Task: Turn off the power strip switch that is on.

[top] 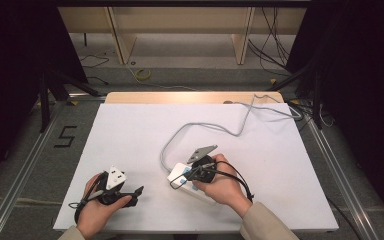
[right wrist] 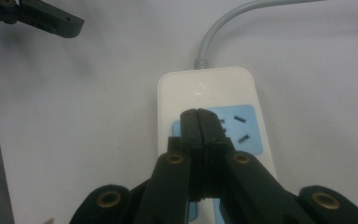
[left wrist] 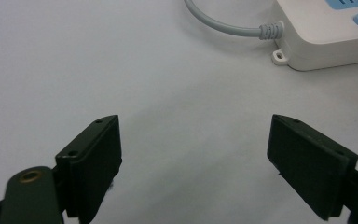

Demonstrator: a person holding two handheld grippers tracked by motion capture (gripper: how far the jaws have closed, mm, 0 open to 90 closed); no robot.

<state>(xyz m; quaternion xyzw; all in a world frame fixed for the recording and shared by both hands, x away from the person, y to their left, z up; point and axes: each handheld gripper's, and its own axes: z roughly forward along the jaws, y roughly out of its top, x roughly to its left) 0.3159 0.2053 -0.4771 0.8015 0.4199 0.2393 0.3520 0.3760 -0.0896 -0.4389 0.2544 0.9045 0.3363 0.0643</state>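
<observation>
Your right gripper (right wrist: 199, 116) is clenched, empty, over the power strip (right wrist: 214, 88) — blue socket. Your left gripper (left wrist: 193, 149) — released, above bare table (left wrist: 121, 60).

Power strip (top: 184, 176) on table (top: 130, 130) — right gripper (right wrist: 199, 122) above, left gripper (top: 139, 191) left.

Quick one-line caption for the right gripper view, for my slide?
Closed right hand-held gripper poised over the white plastic power strip with blue socket panel and grey cable.
</observation>
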